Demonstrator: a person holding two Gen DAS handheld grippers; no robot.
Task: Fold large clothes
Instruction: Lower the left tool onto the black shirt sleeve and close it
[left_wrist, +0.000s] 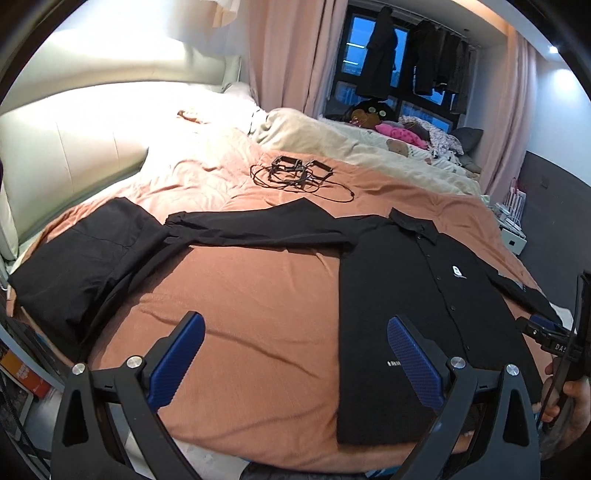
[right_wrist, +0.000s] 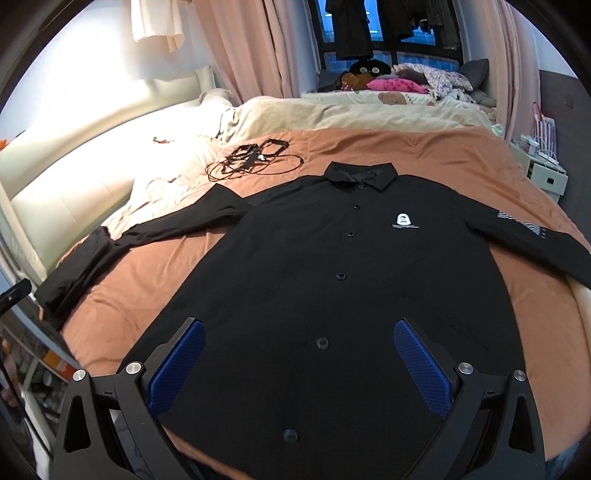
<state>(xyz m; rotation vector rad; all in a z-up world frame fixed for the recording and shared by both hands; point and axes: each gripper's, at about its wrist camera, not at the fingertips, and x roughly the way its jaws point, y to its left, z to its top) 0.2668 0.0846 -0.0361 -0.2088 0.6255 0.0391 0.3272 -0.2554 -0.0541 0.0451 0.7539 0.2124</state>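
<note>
The right gripper (right_wrist: 297, 354) hung open over the shirt's hem (right_wrist: 288, 435) at the bed's (right_wrist: 517, 314) near edge; the left gripper (left_wrist: 295, 358), also open and empty, hovered beside the shirt (left_wrist: 424, 314). The shirt lay flat, buttons up, collar (right_wrist: 360, 175) toward the far edge, its long axis running near to far, sleeves spread sideways. Best to pinch each sleeve (right_wrist: 177, 229) at the cuff and carry it across the chest, keeping the fabric smooth.

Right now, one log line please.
stage: pre-fold | black button-up shirt: flat on orange bedspread, sleeves spread | left claw: open | right claw: open
</note>
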